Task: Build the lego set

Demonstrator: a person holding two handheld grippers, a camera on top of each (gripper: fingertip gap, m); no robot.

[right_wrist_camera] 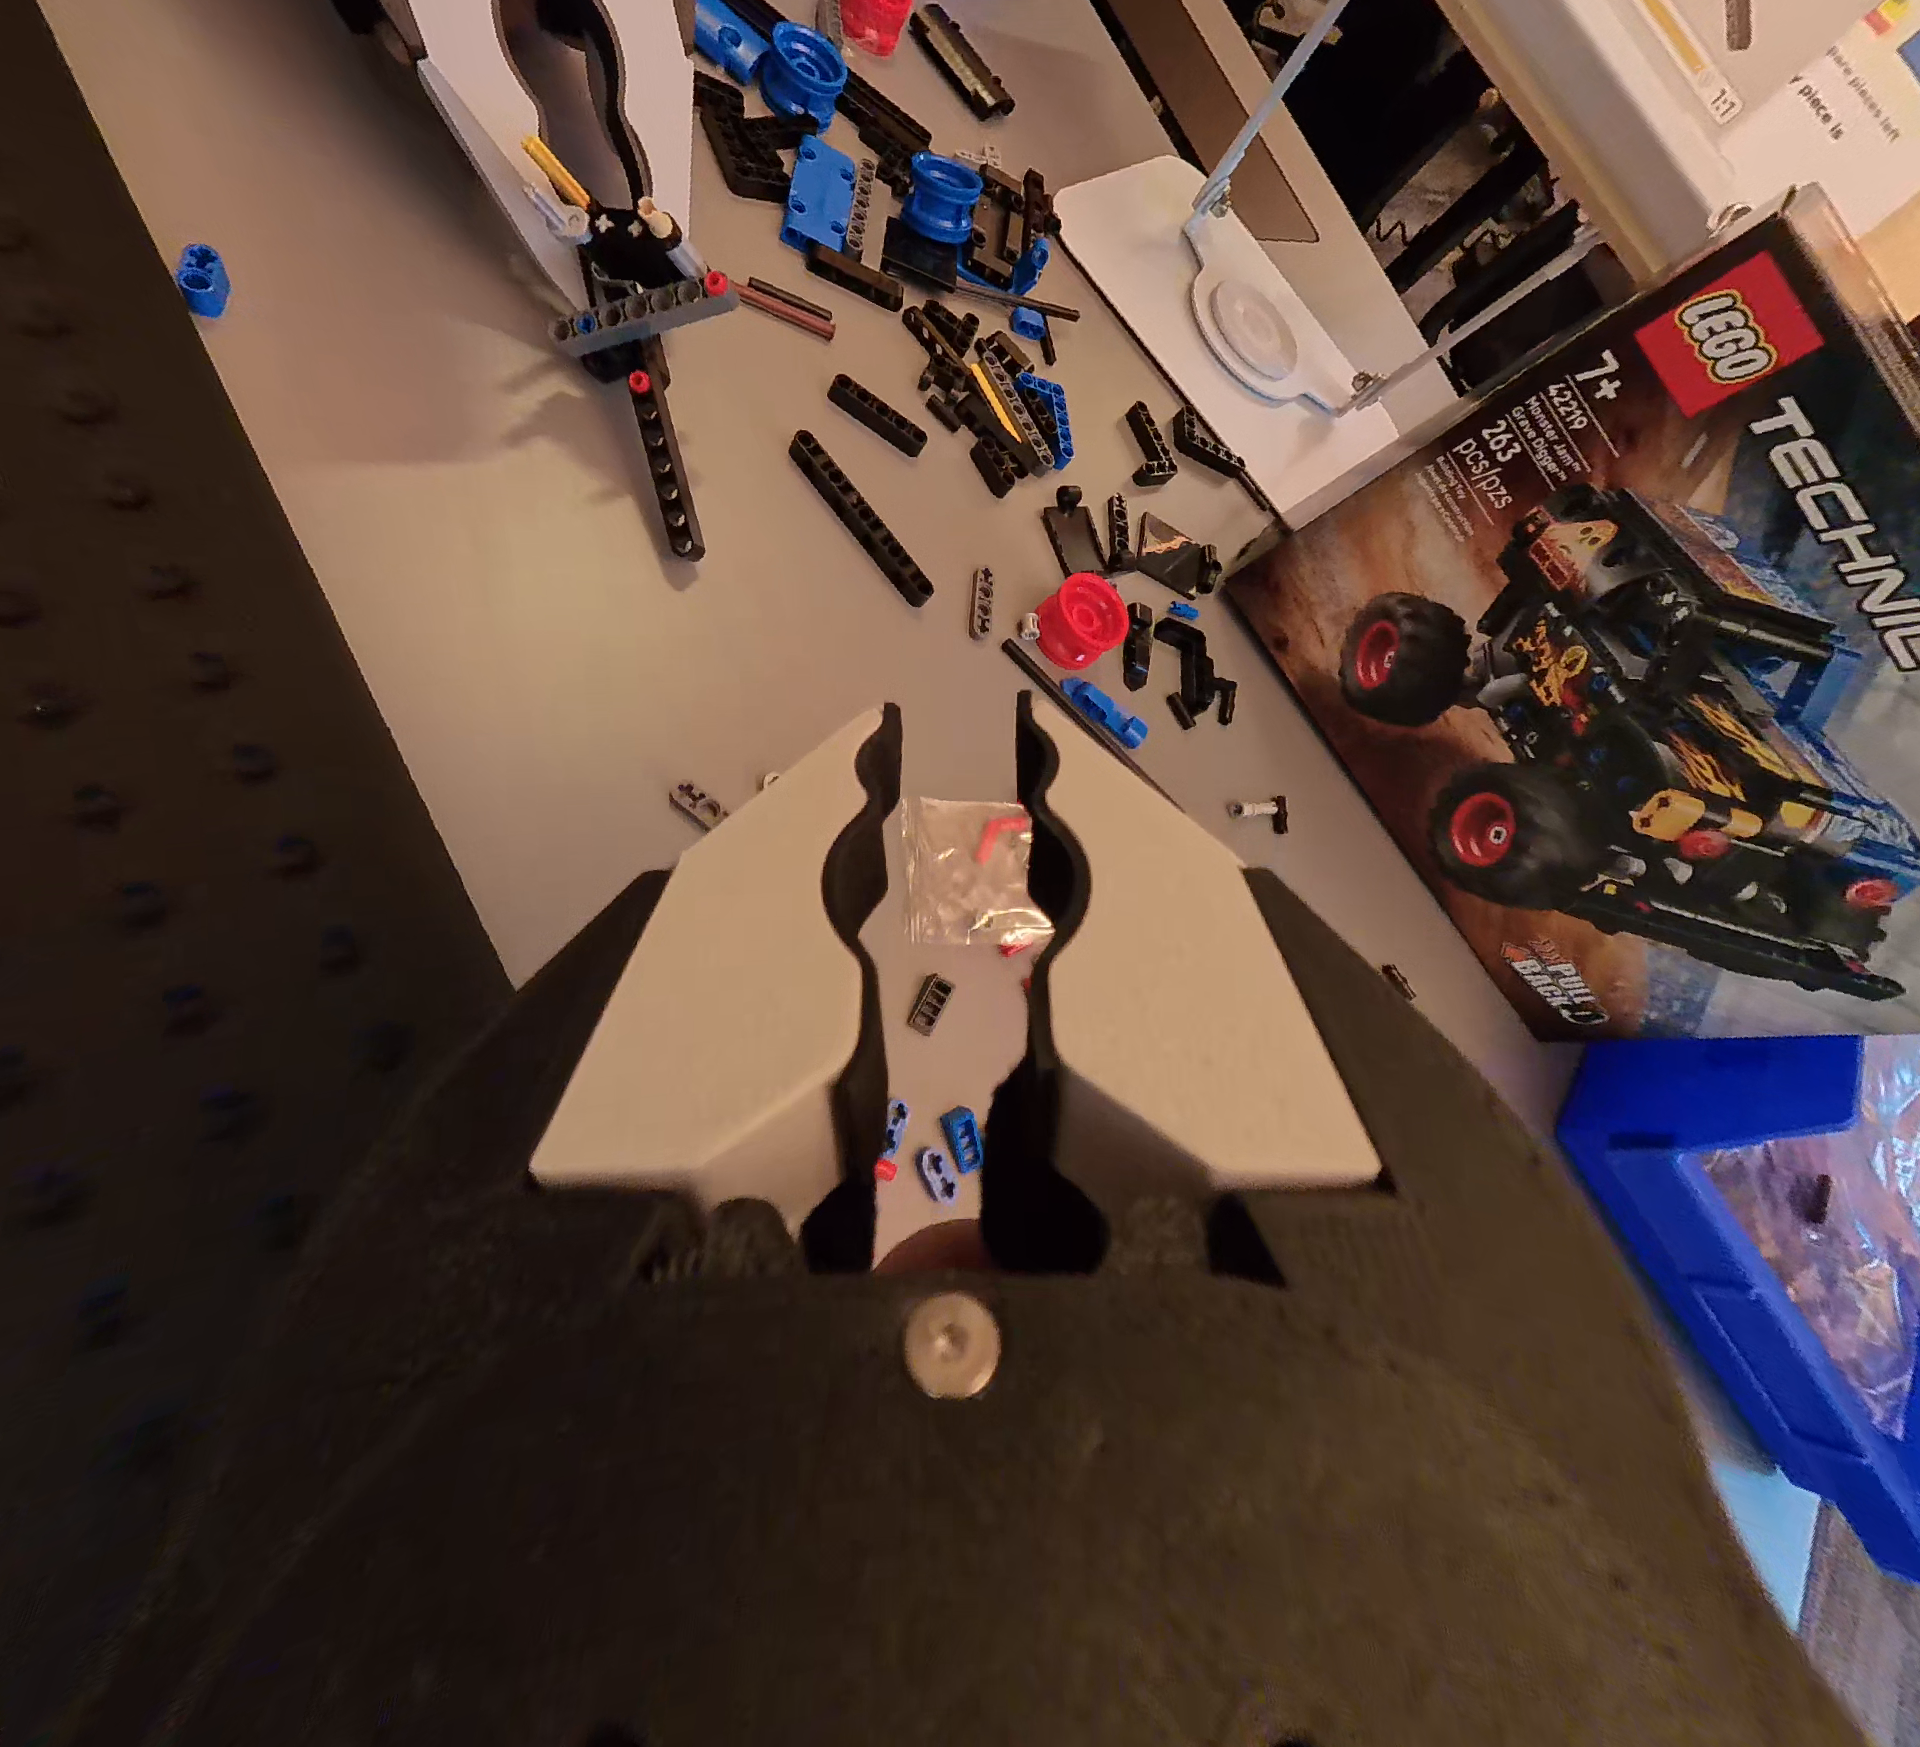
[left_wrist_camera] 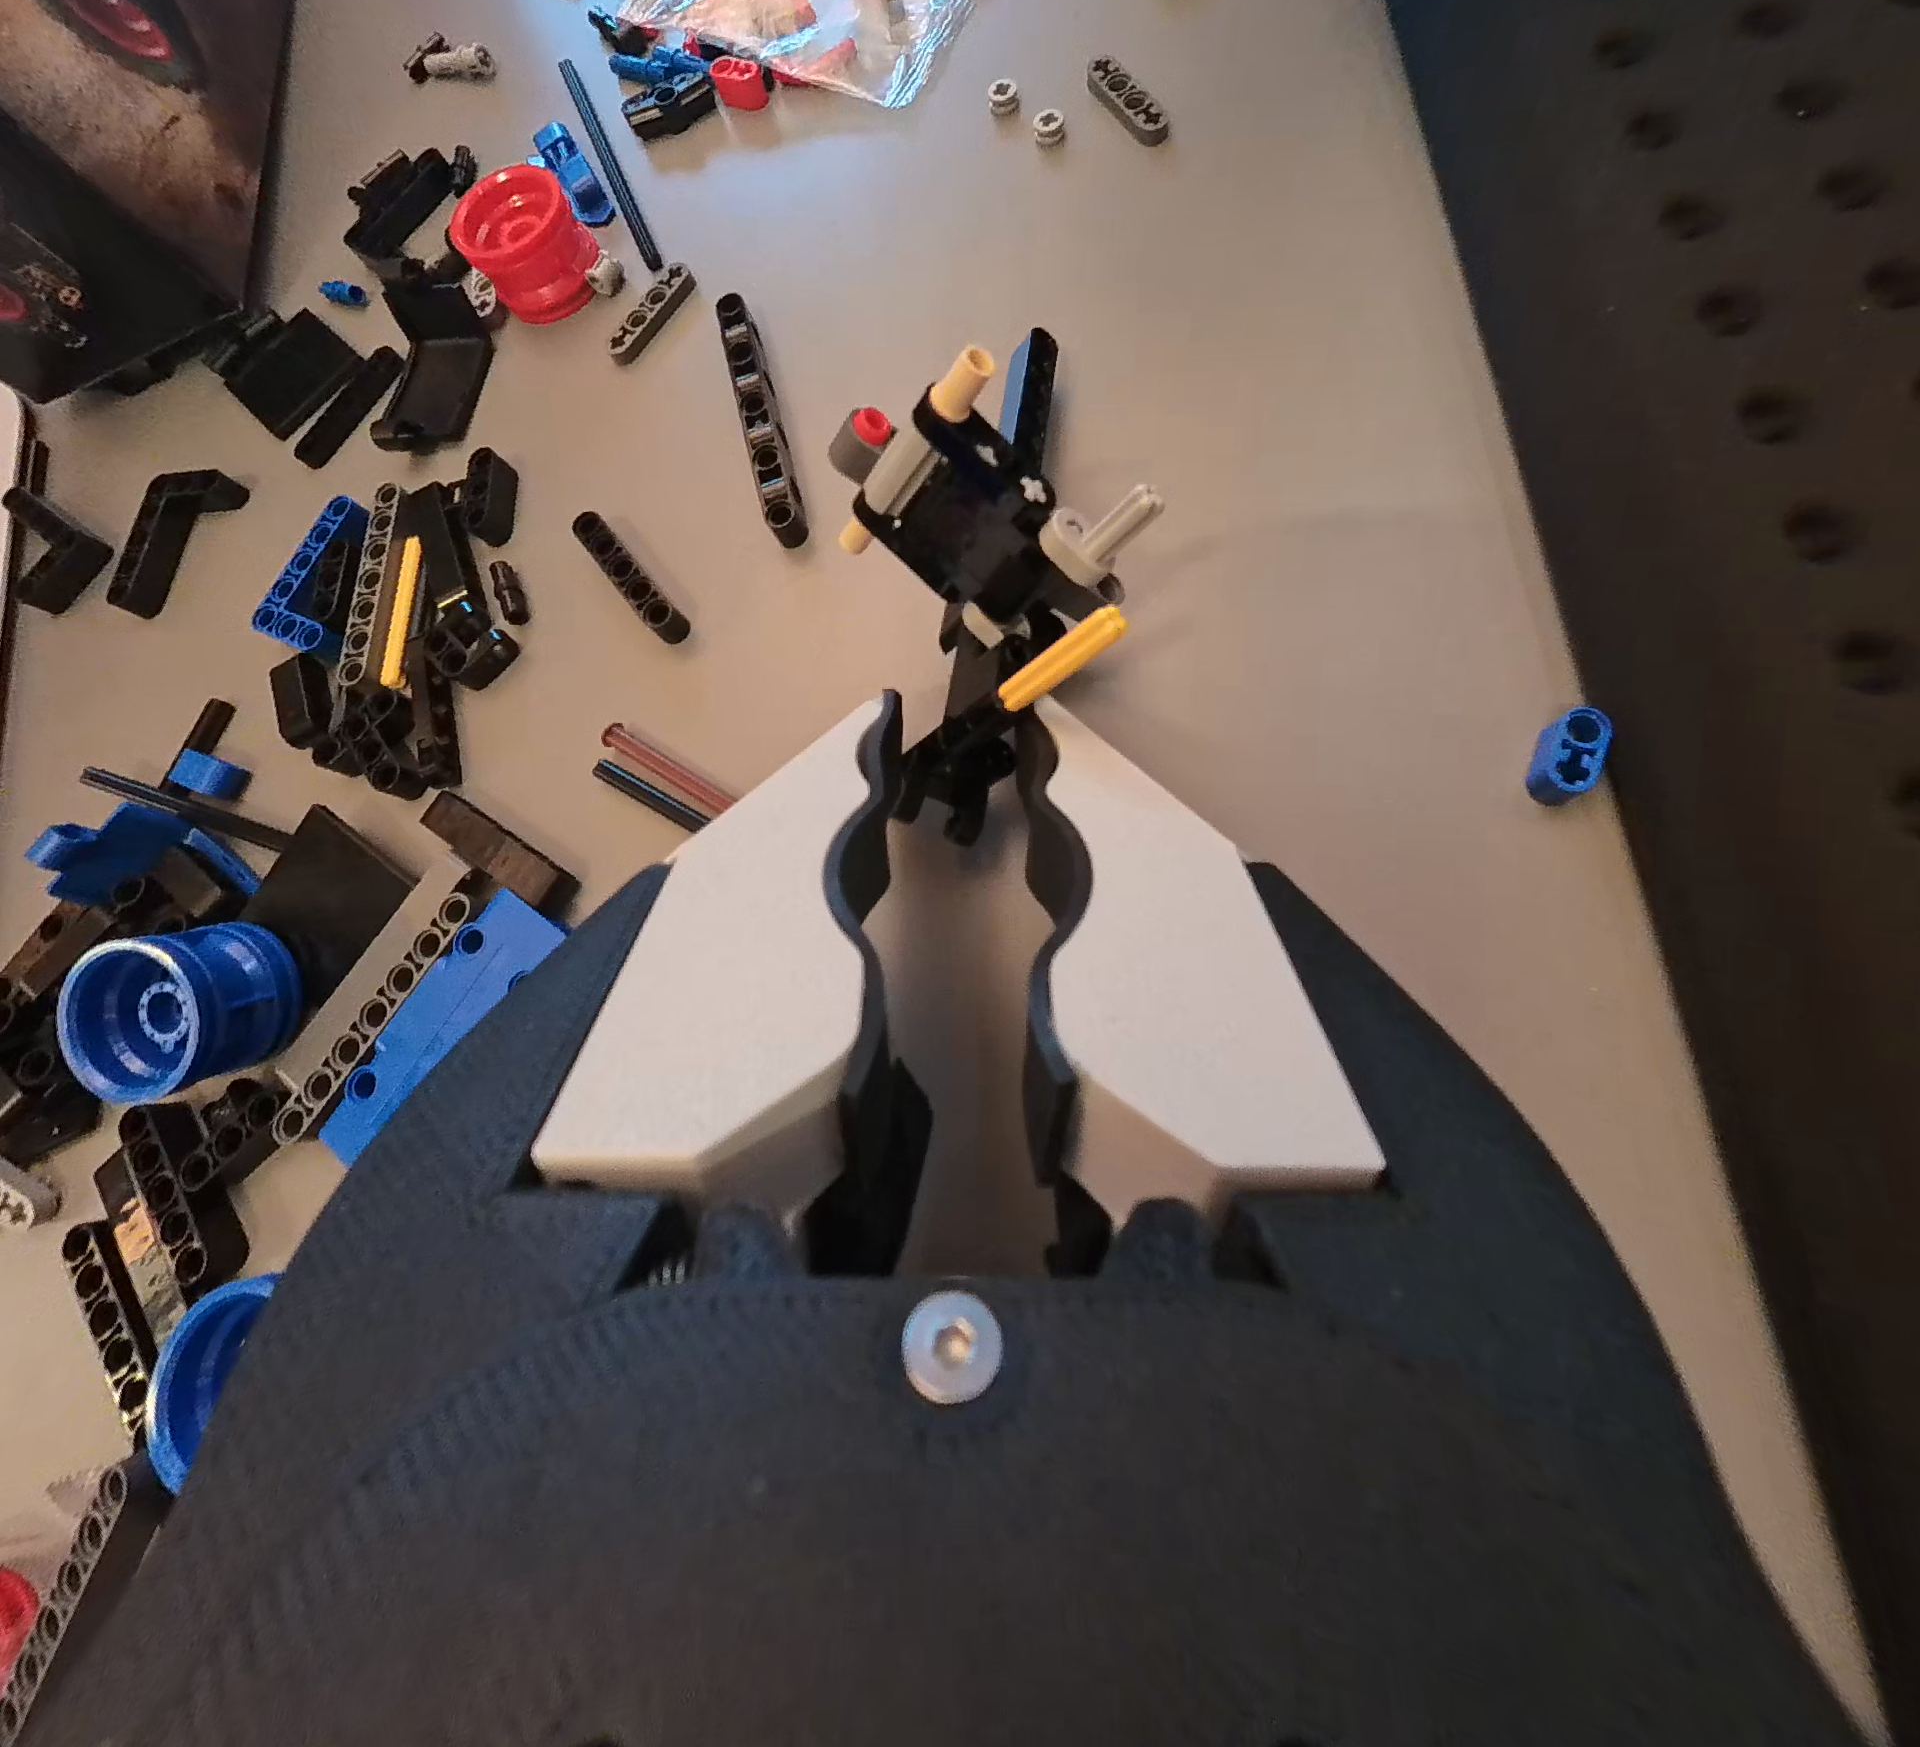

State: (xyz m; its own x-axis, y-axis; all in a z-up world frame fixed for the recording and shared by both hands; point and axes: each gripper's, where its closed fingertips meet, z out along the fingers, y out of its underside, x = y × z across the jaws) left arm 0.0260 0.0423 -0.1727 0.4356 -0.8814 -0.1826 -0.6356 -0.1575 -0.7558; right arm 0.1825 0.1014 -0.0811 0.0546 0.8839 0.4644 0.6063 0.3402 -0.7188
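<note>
Left gripper (left_wrist_camera: 961, 741) fingers pinch the sub-assembly (left_wrist_camera: 977, 502) by its near black stem, long axis pointing away over the desk (left_wrist_camera: 1247, 295). Right gripper (right_wrist_camera: 956, 741) fingers narrow, empty, hovering over parts bag (right_wrist_camera: 966, 876), well apart from it.

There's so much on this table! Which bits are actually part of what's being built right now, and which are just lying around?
In the job:
- left gripper, shut on the half-built model
- right gripper, open, over the parts bag
- loose beams and wheels, stock for the build

Lying about:
- set box
- blue bin
- white stand
</note>
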